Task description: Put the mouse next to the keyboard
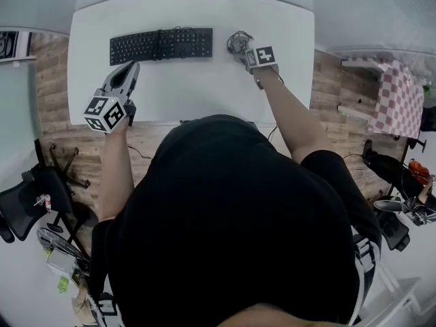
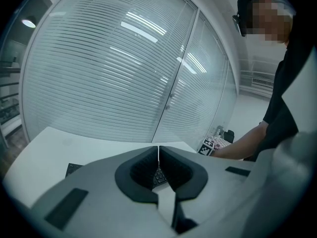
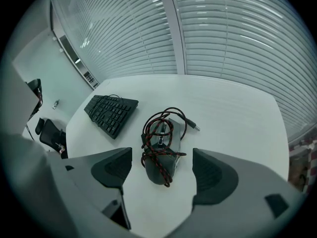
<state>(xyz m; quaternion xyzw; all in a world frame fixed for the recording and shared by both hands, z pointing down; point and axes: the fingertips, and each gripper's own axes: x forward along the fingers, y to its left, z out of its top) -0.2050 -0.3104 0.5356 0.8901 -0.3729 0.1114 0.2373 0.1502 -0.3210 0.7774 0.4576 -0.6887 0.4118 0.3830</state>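
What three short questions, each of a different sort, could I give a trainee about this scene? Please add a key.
1. True or false: the left gripper has its jaws apart.
2. What is wound round the mouse? A. its own cable B. a rubber band C. nothing
3. Fill in: the gripper with open jaws at the mouse, away from the keyboard, is the ___ gripper.

Key: 1 false, the jaws are together. 2 A. 3 right; the right gripper has the mouse showing between its jaws, not yet gripped.
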